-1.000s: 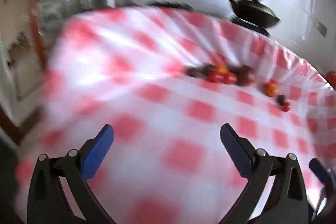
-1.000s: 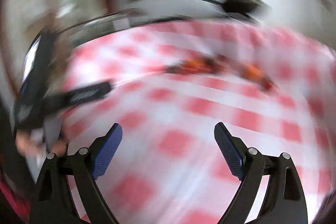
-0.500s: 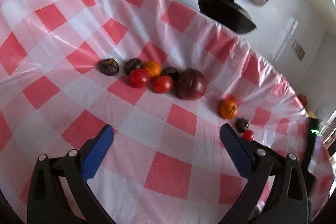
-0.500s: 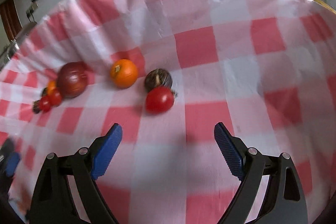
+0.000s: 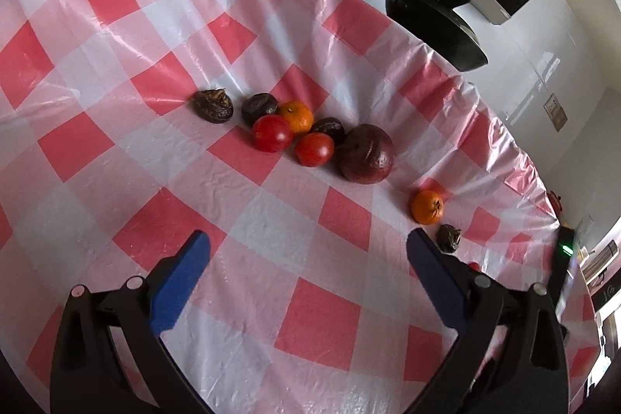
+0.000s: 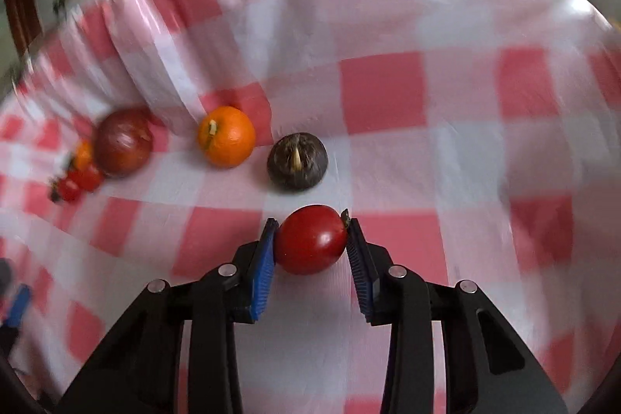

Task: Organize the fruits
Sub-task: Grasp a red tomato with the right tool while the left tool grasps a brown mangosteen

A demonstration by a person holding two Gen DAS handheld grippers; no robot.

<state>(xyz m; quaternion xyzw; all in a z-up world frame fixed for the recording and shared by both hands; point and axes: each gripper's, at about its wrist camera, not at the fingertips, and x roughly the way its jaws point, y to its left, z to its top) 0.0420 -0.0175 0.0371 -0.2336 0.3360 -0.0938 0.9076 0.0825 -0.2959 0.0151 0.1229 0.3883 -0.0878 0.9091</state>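
Red-and-white checked plastic tablecloth [image 5: 240, 204] covers the table, wrinkled toward its far edge; behind it a white wall and a black frying pan with a long handle [image 5: 431, 22]. Right gripper [image 6: 310, 243], black-framed with blue ribbed pads, has just closed: both pads press the sides of a small glossy red tomato [image 6: 310, 239], which sits low over the cloth. Just beyond it lies a dark brown wrinkled round fruit with a pale stem stub [image 6: 297, 161], apart from the tomato; to its left an orange mandarin [image 6: 226, 136], then a large dark purple-red round fruit [image 6: 122, 142], with a blurred cluster of small red and orange fruits at the far left. Left gripper [image 5: 306, 255] hangs above bare cloth with its blue pads wide apart and nothing between them. Ahead of it, in the left wrist view: two red tomatoes [image 5: 272, 133], a second orange mandarin [image 5: 297, 118] and three dark wrinkled fruits [image 5: 214, 105] grouped close together, the large purple-red fruit touching or just beside that group on its right. Right wrist view is motion-blurred at the edges.
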